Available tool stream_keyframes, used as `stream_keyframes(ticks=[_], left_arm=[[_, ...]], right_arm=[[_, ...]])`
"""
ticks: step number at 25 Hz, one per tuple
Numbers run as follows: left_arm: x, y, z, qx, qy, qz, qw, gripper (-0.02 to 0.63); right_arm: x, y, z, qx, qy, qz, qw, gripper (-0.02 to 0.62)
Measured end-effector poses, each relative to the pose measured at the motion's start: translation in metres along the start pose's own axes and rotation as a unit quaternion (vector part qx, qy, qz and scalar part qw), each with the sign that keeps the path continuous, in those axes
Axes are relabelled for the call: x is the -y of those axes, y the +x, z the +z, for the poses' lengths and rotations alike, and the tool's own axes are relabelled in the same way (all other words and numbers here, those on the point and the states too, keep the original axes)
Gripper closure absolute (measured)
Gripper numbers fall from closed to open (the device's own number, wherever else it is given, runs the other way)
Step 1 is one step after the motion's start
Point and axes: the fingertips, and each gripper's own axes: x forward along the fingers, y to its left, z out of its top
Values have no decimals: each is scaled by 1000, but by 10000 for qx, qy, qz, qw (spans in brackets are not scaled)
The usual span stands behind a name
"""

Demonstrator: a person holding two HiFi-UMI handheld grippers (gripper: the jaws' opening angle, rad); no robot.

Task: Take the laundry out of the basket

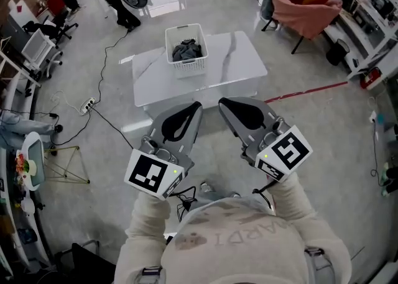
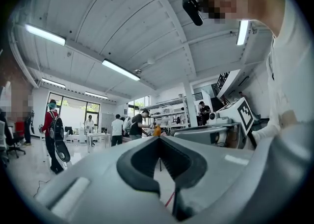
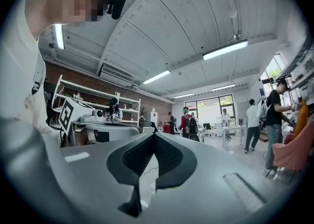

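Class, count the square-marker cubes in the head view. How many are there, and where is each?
2. One cube rides on the left tongs, lower left; the other cube rides on the right tongs, lower right. None seems hidden.

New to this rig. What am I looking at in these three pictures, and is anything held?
No robot: a person in a cream sweater holds a grey two-finger left gripper and right gripper, each with a square-marker cube. The head view looks down from the person's head; the other two views ride on each gripper and look along its fingers. Ahead, a white table carries a white plastic basket with dark grey laundry inside. Both grippers' fingers are closed together and hold nothing.
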Motion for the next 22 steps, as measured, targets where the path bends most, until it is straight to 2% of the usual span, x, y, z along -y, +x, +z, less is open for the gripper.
stream_keyframes(ticks=[3,9,16,22], left_arm=[[11,4,7,42,-81,-62,9999,606],[28,-4,11,8,-14,135,9999,606],[30,-14,15,-10,-77,293,9995,606],[32,-12,13,31,-76,267,9996,606]], right_arm=[[-1,-11,4,-27,33,52,10000,569],[-7,-24,6,-6,95,156,9998,569],[-21,-23,10,-14,103,316,9994,569],[-21,-26,6,-41,111,304,9995,569]])
